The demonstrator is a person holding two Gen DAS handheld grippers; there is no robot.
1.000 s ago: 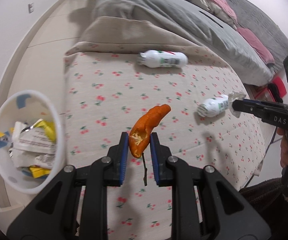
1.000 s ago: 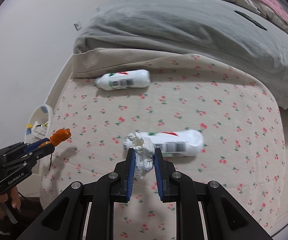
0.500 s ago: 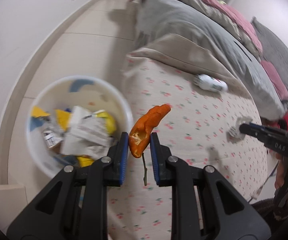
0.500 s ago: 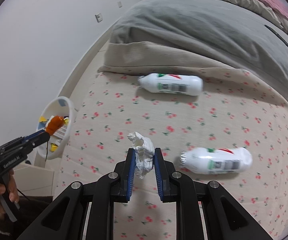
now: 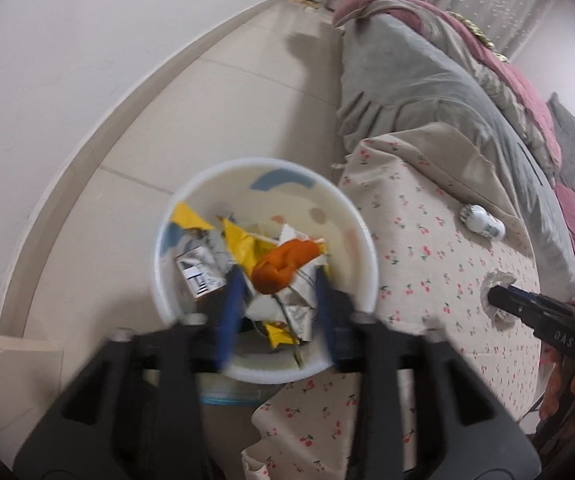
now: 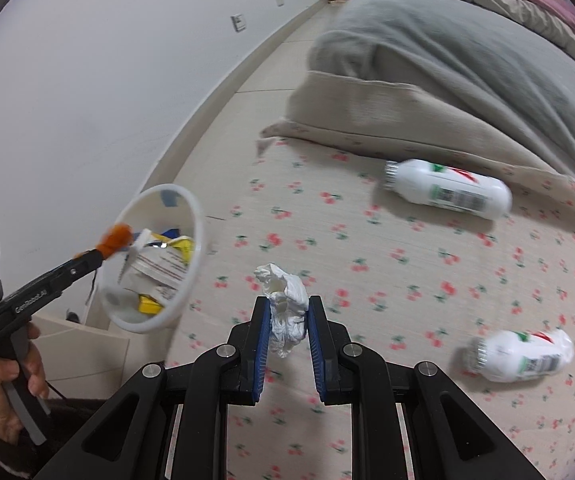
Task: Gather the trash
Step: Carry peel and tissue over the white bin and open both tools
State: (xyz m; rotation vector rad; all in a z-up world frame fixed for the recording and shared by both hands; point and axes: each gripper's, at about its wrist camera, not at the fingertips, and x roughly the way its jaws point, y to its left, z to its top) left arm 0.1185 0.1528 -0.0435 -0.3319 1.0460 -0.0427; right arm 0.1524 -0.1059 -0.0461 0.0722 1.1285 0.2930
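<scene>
Bed [image 6: 427, 280] with cherry-print sheet, grey blanket [image 6: 467, 60] heaped at its far end. White bin [image 5: 361, 240] on the floor beside the bed, holding paper and yellow wrappers. Two white bottles on the sheet: one [image 6: 451, 192] near the blanket, one [image 6: 519, 356] closer, well apart. Left claw [image 5: 277, 296] over the bin, jaws just been opening, now spread; orange peel [image 5: 283, 264] between them, no pad pressing it, above the bin's trash. Right claw [image 6: 287, 324] pressed together, pinching a crumpled white tissue [image 6: 285, 308] over the sheet, beside the bin.
</scene>
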